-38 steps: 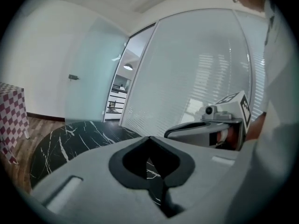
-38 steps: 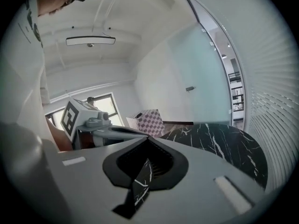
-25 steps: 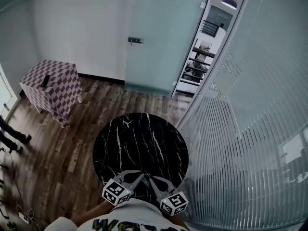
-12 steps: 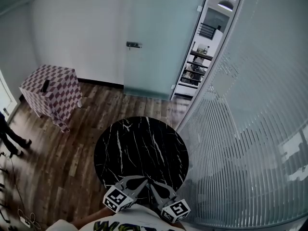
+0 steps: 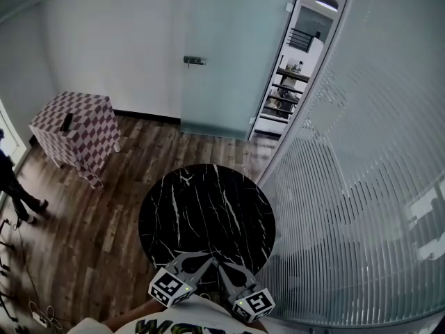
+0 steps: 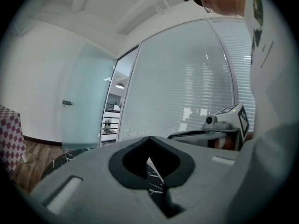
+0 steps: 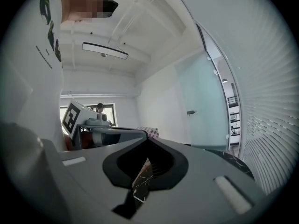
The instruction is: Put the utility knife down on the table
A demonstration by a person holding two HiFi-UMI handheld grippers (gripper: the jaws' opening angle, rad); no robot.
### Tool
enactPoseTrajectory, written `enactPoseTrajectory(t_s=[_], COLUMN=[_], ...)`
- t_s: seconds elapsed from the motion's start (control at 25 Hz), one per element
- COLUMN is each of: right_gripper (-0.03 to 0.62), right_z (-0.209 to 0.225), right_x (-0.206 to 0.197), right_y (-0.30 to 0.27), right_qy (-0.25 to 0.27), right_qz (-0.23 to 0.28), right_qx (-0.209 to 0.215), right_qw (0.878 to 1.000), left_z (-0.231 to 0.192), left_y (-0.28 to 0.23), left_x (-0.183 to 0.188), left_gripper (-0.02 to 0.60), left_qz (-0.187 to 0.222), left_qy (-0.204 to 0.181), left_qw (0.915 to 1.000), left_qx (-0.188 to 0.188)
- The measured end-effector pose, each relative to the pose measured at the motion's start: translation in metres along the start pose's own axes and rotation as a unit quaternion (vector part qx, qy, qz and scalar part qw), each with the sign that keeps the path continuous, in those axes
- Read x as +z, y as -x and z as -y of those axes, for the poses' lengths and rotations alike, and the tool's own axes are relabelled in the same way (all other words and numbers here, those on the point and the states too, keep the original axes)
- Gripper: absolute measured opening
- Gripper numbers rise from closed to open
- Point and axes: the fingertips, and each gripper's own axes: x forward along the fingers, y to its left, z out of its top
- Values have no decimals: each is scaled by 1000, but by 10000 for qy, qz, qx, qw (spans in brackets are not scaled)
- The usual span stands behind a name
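No utility knife shows in any view, and the round black marble table (image 5: 206, 211) carries nothing. Both grippers hover side by side over the table's near edge, close to my chest. My left gripper (image 5: 205, 257) points up and to the right, its jaws shut with nothing between them. My right gripper (image 5: 219, 261) points up and to the left, also shut and empty. In the left gripper view the closed left gripper (image 6: 150, 139) fills the lower half, with the right gripper (image 6: 219, 129) beside it. In the right gripper view the closed right gripper (image 7: 148, 141) fills the lower half, the left gripper (image 7: 93, 127) alongside.
A checkered cabinet (image 5: 75, 134) with a small dark object (image 5: 67, 122) on top stands at the far left. A frosted glass door (image 5: 229, 54) is behind the table and a curved slatted glass wall (image 5: 361, 186) runs along the right. A person (image 5: 14, 179) stands at the left edge; cables (image 5: 35, 315) lie on the floor.
The two grippers sit a little lower in the head view, still together and shut. The person at the left edge has shifted.
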Motion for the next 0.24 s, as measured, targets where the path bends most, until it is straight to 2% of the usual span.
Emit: enactPoseTrajectory(t_s=[0.24], right_gripper=[2], right_z=[0], right_x=[4], right_y=[-2], right_qy=[62], right_qz=[27], right_qx=[-30], right_qw=[10000], left_z=[-2], left_y=[3], left_x=[0], left_gripper=[3], left_qz=[-43], left_qy=[60], left_qw=[10000], left_qx=[24])
